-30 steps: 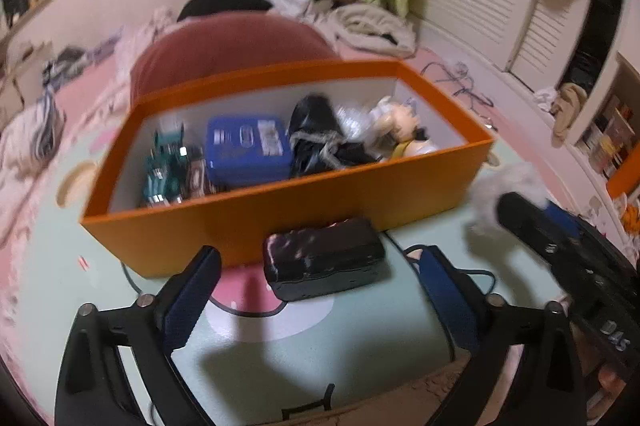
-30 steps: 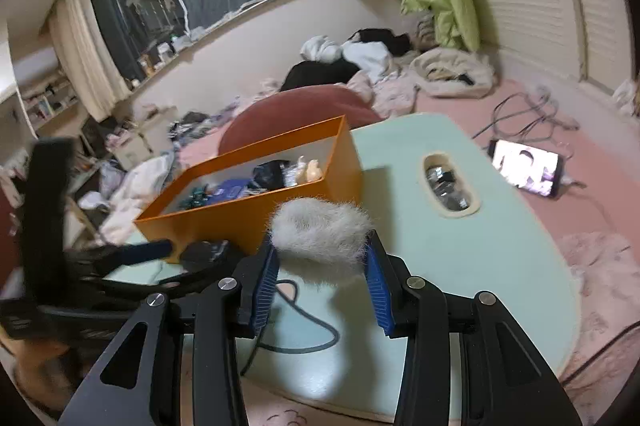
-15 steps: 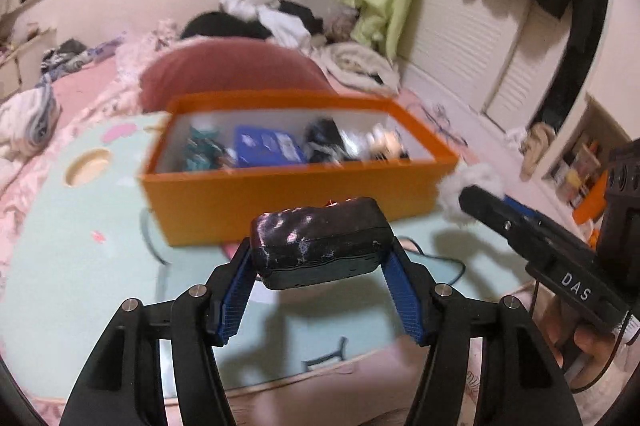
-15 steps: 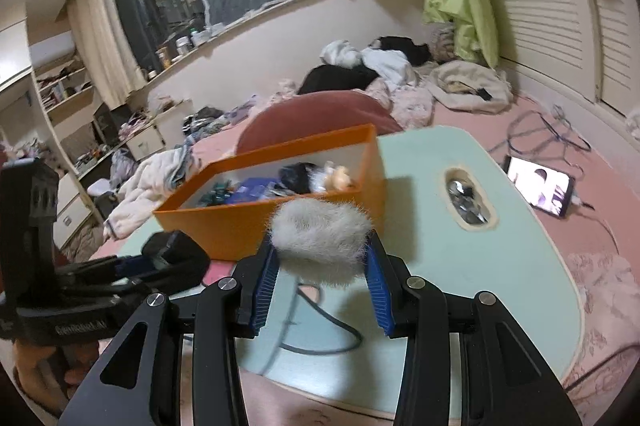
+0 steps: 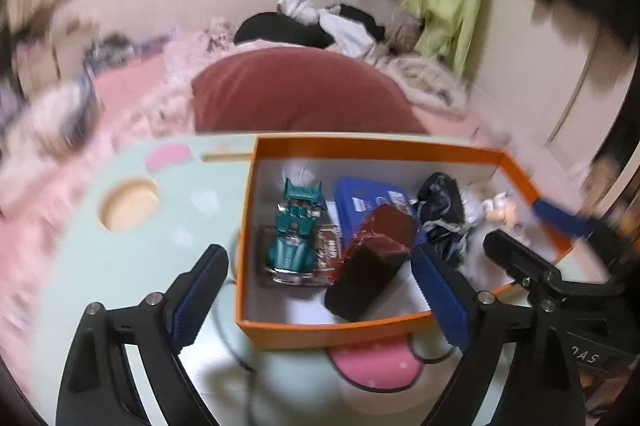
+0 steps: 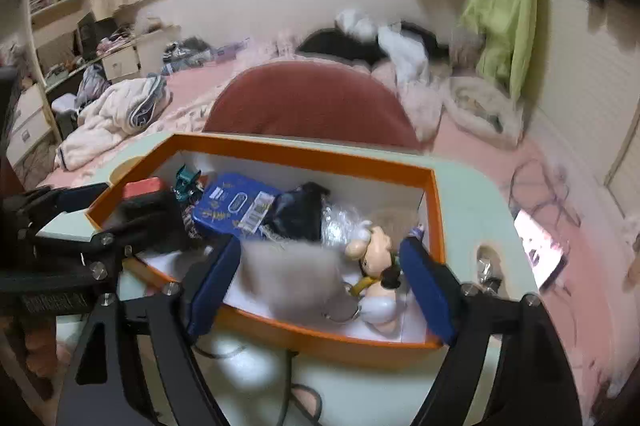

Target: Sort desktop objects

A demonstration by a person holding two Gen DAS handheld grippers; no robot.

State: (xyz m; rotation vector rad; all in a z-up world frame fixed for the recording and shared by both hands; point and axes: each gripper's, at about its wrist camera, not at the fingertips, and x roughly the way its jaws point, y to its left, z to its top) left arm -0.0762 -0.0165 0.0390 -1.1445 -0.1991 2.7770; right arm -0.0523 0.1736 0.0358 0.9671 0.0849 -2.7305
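An orange box (image 5: 360, 330) (image 6: 320, 156) stands on the pale green table (image 5: 120, 266). In it lie a teal toy car (image 5: 296, 234), a blue tin (image 6: 236, 206), a black bag (image 5: 440, 210) and a small doll (image 6: 372, 250). My left gripper (image 5: 320, 290) hangs over the box's near wall, its jaws opening. A black case (image 5: 368, 266) with a red face tilts loose between them, inside the box. My right gripper (image 6: 320, 282) is over the box's right end, jaws opening too. A blurred grey furry ball (image 6: 292, 274) is between its fingers, free of the pads.
A dark red cushion (image 5: 304, 90) sits behind the box, with clothes piled beyond it. A black cable (image 6: 296, 378) runs under the box's front. A lit phone (image 6: 540, 250) lies off the table's right side. A round recess (image 5: 128, 202) marks the table's left.
Both grippers moved forward over the orange box and opened. The black case left the left pads and the furry ball left the right pads; both now sit loose inside the box.
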